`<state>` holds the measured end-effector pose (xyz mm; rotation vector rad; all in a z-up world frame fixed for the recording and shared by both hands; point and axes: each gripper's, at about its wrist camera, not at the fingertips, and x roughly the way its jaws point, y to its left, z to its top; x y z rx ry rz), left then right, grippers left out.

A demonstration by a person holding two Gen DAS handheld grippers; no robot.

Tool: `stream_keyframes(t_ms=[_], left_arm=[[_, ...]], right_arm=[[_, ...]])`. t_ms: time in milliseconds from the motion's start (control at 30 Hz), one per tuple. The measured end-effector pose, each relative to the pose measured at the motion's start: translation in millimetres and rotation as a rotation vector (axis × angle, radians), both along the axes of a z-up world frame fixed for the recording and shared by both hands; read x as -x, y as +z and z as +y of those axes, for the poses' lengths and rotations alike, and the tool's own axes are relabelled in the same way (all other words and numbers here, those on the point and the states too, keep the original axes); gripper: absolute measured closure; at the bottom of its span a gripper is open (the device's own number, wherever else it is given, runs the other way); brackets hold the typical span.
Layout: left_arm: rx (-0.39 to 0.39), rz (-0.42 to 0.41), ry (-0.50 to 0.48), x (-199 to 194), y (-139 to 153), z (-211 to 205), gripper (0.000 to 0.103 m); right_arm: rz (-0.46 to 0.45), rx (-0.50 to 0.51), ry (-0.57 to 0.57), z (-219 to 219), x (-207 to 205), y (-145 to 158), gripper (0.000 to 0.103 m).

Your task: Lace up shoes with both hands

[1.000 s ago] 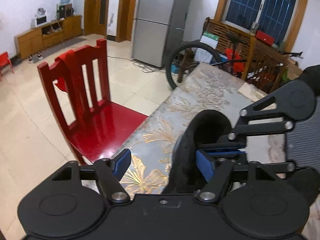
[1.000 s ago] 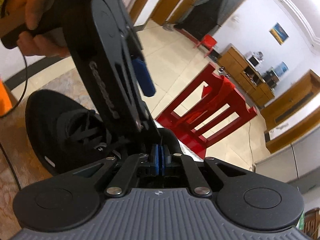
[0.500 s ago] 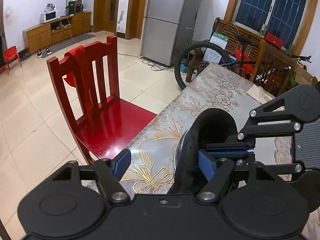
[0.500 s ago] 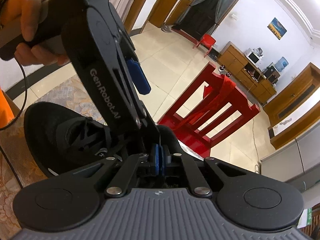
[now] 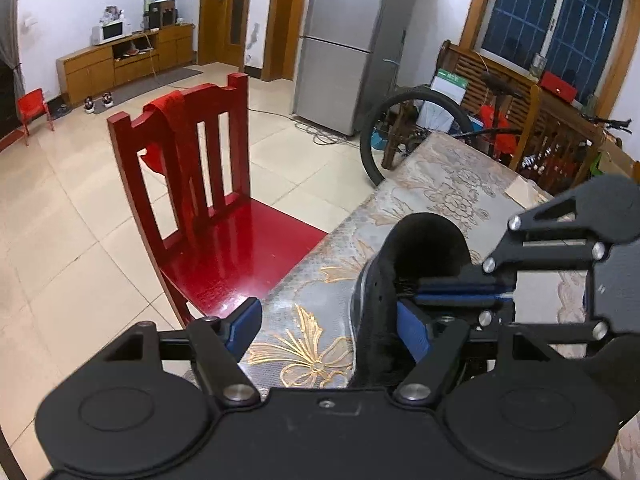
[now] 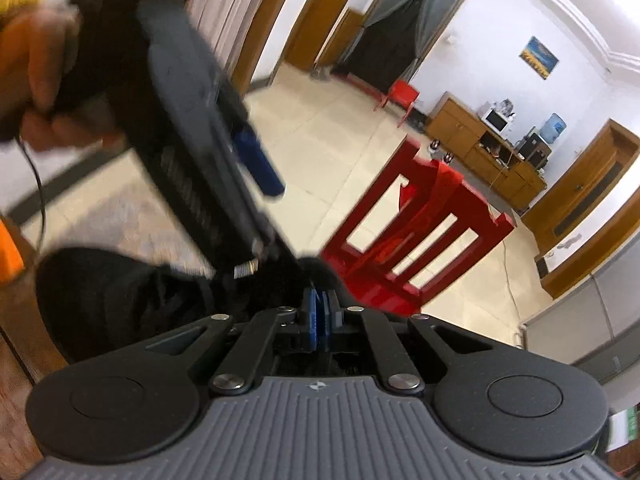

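Black shoe (image 5: 416, 264) lies lengthwise on table (image 5: 440, 184), toe far.

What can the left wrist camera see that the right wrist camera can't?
Only the left wrist view shows the grey fridge, the bicycle wheel and the dark window.

Only the right wrist view shows the person's hand holding the left tool, and the shoe's laced front, blurred.

Both show the black shoe on the flowered table, the red chair and the microwave. In both, the right tool is shut at the shoe; what it pinches is hidden. The left tool's jaws are opening, with the shoe's side between them.
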<state>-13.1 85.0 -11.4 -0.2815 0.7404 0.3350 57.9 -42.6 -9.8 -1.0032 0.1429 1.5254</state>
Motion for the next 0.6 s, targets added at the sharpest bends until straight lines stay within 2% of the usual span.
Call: stream_keyframes(t_ms=[33,100,167,200,233,267,333,467,600], left_arm=[[-0.004,-0.001,0.001,1.3,0.1,1.5,0.029],[-0.014,0.001,0.011,4.7,1.3,5.2,0.030],[0.014,-0.005,0.007,9.2,3.3,9.9,0.044],[0.031,-0.007,-0.003,10.6,4.8,11.4,0.058],[0.045,-0.007,-0.018,11.0,6.7,12.0,0.064],[0.045,-0.005,-0.034,10.9,8.5,11.1,0.067],[0.016,0.005,-0.051,10.4,10.4,6.9,0.068],[0.041,0.012,-0.037,12.1,9.9,8.8,0.068],[0.032,0.022,-0.015,12.8,10.8,9.5,0.067]], right_arm=[[-0.010,-0.003,0.011,0.9,0.8,-2.4,0.099],[0.034,-0.013,0.014,4.1,-1.7,1.5,0.099],[0.091,-0.023,0.020,7.2,-6.1,7.7,0.099],[0.104,-0.026,0.030,8.3,-6.9,9.9,0.099],[0.103,-0.027,0.042,8.9,-6.7,10.8,0.099],[0.102,-0.029,0.054,9.4,-6.3,11.5,0.099],[0.091,-0.037,0.076,8.8,-4.7,10.5,0.099],[0.082,-0.043,0.130,7.7,-4.1,9.5,0.099],[0.029,-0.035,0.197,8.9,1.6,11.6,0.099]])
